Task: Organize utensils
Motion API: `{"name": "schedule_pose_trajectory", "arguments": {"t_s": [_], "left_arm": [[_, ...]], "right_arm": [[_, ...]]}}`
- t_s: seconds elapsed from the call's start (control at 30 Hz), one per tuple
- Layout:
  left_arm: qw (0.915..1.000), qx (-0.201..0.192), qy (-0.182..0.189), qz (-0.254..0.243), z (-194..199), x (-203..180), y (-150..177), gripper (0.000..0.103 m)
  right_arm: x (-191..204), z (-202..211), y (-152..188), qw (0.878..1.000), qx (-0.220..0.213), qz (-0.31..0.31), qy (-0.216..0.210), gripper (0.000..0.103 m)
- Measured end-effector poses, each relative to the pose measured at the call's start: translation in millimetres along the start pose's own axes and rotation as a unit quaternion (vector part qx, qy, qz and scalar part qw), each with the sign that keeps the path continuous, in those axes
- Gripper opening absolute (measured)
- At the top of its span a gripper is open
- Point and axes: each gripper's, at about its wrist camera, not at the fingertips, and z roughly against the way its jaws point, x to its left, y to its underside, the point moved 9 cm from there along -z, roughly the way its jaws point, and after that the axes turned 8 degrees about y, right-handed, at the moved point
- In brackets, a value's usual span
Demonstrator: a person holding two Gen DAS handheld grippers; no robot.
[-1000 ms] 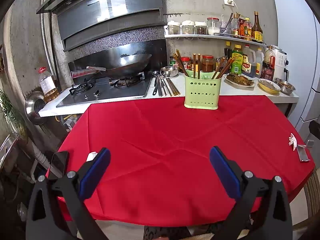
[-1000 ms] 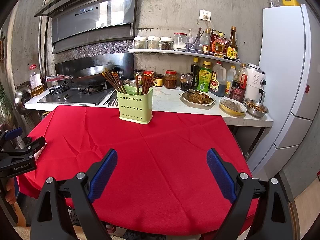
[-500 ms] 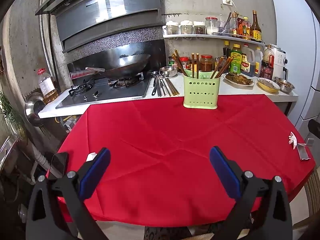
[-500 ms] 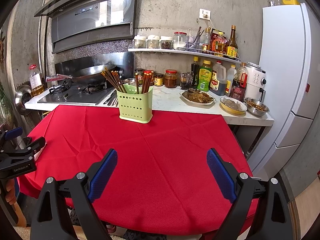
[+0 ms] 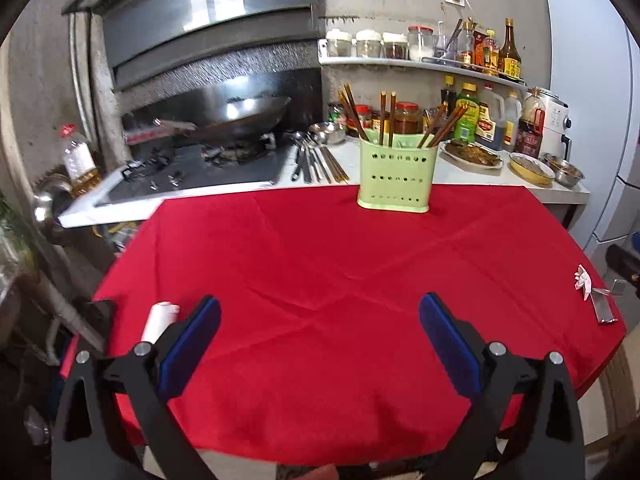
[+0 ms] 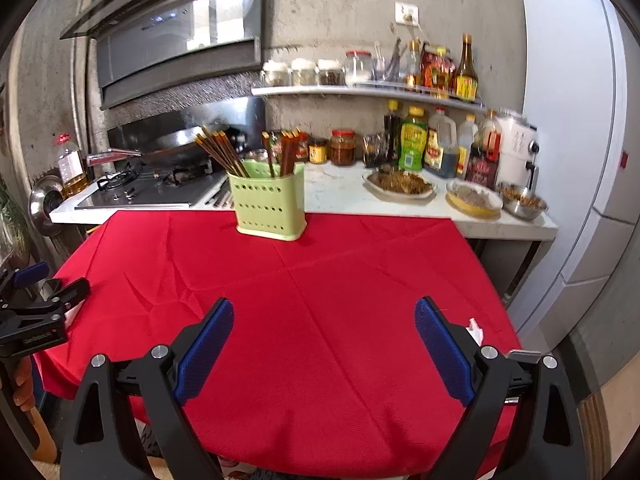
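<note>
At the far edge of the red tablecloth (image 5: 320,280) stood the green utensil holder (image 5: 393,179), chopsticks (image 5: 386,117) upright inside. Left gripper (image 5: 320,312) and right gripper (image 6: 324,314) hovered near, jaws wide apart, holding nothing.

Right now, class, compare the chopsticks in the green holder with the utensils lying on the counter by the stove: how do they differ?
The chopsticks stand leaning in the green holder; the counter utensils lie flat. The chopsticks are brown and look wooden; the counter utensils are mostly shiny metal. The holder sits on the red tablecloth; the counter utensils rest behind it. Both groups are long and slender.
</note>
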Motion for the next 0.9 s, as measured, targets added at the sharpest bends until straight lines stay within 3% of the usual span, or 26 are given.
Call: {"name": "schedule_pose_trajectory", "arguments": {"t_s": [0.13,0.23,0.47,0.63,0.9], "left_arm": [[0.9999,0.013,0.003,0.007,-39,12,14,0.097],[0.9994,0.033,-0.007,0.008,-72,23,25,0.097],[0.9975,0.062,-0.022,0.026,-119,60,28,0.097],[0.9955,0.078,-0.023,0.049,-141,76,19,0.097],[0.9938,0.088,-0.024,0.064,-163,93,13,0.097]], "right_arm": [[-4,-49,12,1.000,0.011,0.011,-0.010,0.092],[-12,-94,22,0.999,0.045,-0.007,-0.024,0.092],[-41,-176,32,0.995,0.097,-0.001,0.023,0.092],[-55,-207,34,0.991,0.127,-0.006,0.042,0.092],[-58,-243,36,0.986,0.162,0.008,0.038,0.093]]}}
